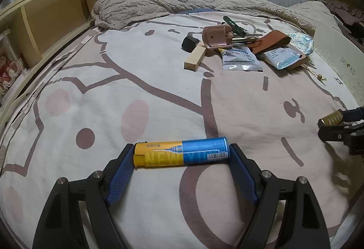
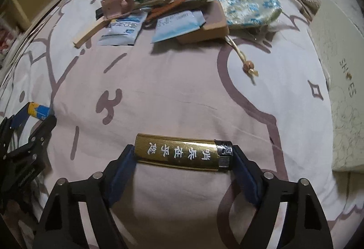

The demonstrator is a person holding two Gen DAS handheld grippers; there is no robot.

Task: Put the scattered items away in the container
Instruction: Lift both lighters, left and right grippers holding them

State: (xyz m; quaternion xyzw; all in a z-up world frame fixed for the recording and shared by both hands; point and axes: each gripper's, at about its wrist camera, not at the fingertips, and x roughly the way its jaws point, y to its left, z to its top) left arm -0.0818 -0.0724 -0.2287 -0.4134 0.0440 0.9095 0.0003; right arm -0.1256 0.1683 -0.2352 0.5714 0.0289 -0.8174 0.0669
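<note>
So both grippers are loaded up here. The left gripper (image 1: 182,153) has its blue pads clamped on the two ends of a yellow-and-blue lighter (image 1: 182,152), held lengthwise across the gap. The right gripper (image 2: 183,155) is doing the same with a gold lighter (image 2: 183,154), pinched end to end, metal cap toward its right finger. Both look lifted just above the bed sheet (image 1: 159,89) rather than resting on it, though it's hard to be sure from these angles.

Handling-wise, these look light, rigid and smooth-shelled, so probably a bit slick. Gripping by the ends means only small contact patches, and a lighter could pivot or pop out if the squeeze loosens. The ribbed pads likely help. Across the flat sides would be the safer hold, but the current one seems okay for a short carry.

Taking the shoe box (image 2: 341,71) as the landmark (presumably the container): the gold lighter sits just left of its near end, close by. The yellow-and-blue lighter is well to the left of the box, beyond the gold one. The remaining pile of scattered items (image 2: 163,14), with sachets, a wooden block, a pink clip thing and a patterned pouch, lies left of the box's far end, the pouch nearly touching it.
</note>
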